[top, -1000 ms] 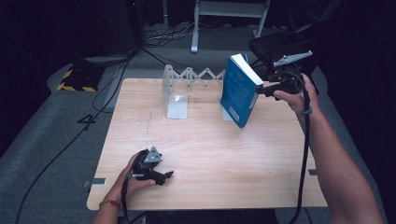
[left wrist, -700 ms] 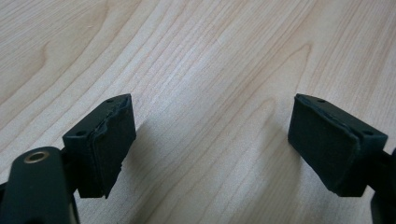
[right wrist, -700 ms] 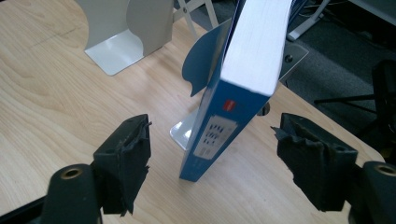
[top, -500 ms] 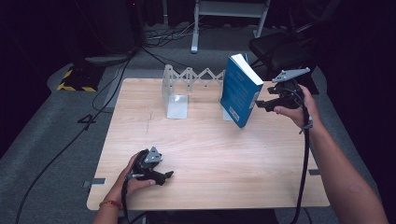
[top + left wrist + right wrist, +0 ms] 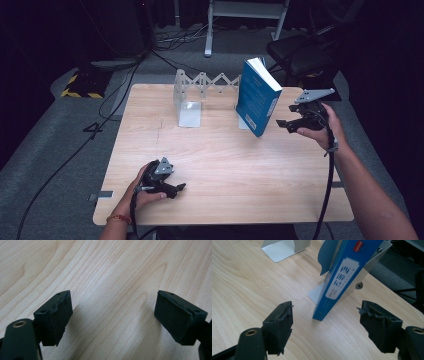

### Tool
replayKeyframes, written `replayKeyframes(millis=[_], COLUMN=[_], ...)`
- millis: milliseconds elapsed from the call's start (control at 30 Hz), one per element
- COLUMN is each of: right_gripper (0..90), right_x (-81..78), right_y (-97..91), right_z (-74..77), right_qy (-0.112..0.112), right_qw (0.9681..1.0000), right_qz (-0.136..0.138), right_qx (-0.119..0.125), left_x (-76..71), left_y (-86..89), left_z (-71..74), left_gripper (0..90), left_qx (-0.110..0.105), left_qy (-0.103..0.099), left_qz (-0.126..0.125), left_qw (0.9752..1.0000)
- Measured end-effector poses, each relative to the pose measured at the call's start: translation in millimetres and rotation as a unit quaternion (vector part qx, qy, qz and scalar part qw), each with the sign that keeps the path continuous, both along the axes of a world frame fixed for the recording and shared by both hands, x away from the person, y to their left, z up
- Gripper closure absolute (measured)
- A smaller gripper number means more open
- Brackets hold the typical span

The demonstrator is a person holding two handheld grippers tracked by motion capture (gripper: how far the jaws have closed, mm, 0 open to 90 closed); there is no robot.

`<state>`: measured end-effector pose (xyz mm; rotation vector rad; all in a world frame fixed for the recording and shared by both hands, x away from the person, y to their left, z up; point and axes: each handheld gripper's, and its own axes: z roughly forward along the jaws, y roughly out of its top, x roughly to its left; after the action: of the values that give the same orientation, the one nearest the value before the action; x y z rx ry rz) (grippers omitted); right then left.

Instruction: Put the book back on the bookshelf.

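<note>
The blue book (image 5: 257,97) stands on its lower edge toward the far right of the wooden table (image 5: 225,165), tilted, its top leaning away from the person and its spine facing the right gripper (image 5: 290,116). In the right gripper view the book (image 5: 342,277) rests against a metal bookend plate (image 5: 367,267) behind it, whose foot lies flat on the wood beside the book's bottom corner. The right gripper hangs just to the right of the book, apart from it, jaws spread wide with nothing between the pads (image 5: 280,325). To the left of the book an expanding metal rack (image 5: 205,82) stretches along the far edge, ending in a second bookend (image 5: 187,105). Near the front edge, well apart from the book, the left gripper (image 5: 175,189) lies on the table in the person's left hand (image 5: 142,192), its jaws open over bare wood.
</note>
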<state>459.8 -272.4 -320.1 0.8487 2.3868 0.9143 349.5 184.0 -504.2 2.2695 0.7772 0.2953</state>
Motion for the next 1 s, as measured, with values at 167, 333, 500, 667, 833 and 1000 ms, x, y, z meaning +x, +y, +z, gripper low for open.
replayKeyframes(millis=[167,333,500,667,833,1000], right_gripper=[26.9,26.9,26.9,27.3,27.1,27.1], right_x=[-4.9,-10.5,-16.4,-23.2,-30.5,-35.1], right_y=[-4.9,-7.2,-8.7,-10.4,-14.4,-20.1], right_z=[-11.2,-23.2,-35.8,-51.1,-69.5,-83.6], right_qy=[0.001,0.001,0.000,-0.001,0.006,0.011], right_qw=[1.0000,0.9998,0.9993,0.9983,0.9974,0.9972], right_qz=[0.000,0.001,0.003,0.006,0.012,0.010], right_qx=[-0.008,-0.022,-0.037,-0.057,-0.071,-0.073], left_x=[-0.1,-0.4,-0.5,-0.5,-0.5,-0.6], left_y=[0.0,-0.1,-0.2,-0.2,-0.1,-0.2], left_z=[0.1,0.1,0.0,-0.1,0.1,0.0], left_gripper=[15.5,15.6,15.6,15.5,15.6,15.6], left_qx=[0.000,0.000,0.000,0.000,0.000,0.000], left_qy=[0.001,0.001,0.001,0.000,0.001,0.001], left_qz=[0.000,0.001,0.002,0.002,0.002,0.003], left_qw=[1.0000,1.0000,1.0000,1.0000,1.0000,1.0000])
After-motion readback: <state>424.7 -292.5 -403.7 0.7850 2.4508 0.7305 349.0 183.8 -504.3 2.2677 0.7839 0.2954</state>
